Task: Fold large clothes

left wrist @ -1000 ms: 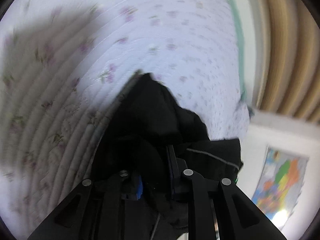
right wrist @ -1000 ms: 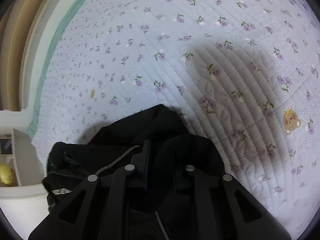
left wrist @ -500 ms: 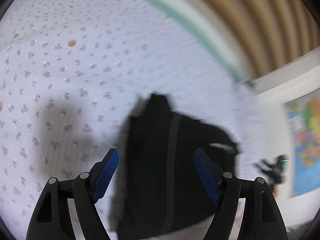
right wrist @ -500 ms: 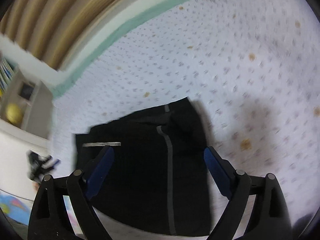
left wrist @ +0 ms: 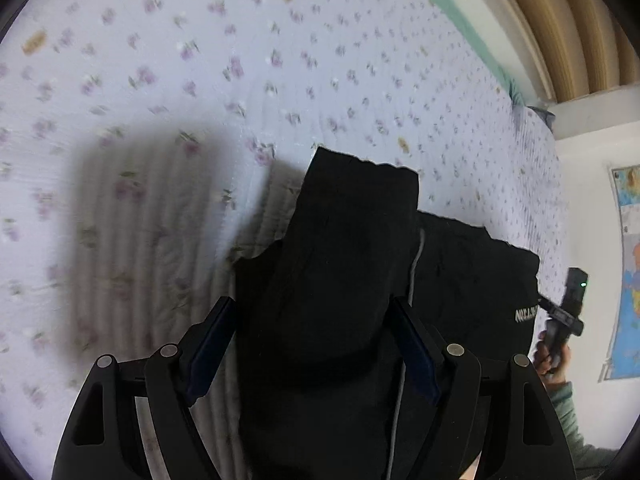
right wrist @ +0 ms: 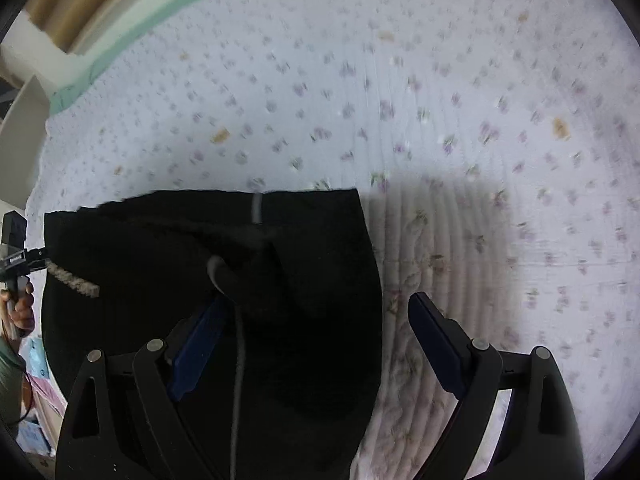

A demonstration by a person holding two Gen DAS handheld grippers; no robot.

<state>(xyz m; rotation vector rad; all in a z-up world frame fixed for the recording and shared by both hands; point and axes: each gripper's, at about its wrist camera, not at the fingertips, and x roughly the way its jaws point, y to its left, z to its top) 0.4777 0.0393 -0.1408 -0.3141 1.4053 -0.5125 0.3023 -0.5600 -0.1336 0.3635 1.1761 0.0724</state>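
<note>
hovering over the folded black garment (left wrist: 344,280) (quilt (left wrist: 200,80) beneath), both claws gape wide, gripping nothing

I'm in a home bedroom: a quilted floral bedspread (left wrist: 320,60) fills my view, tan curtains (left wrist: 560,20) hang at upper right, and a colourful wall map (left wrist: 628,272) sits at right edge.

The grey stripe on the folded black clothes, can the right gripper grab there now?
Probably yes. The right gripper stands open just above the black folded garment on the flowered quilt, and nothing covers the grey stripe beside its left finger.
</note>
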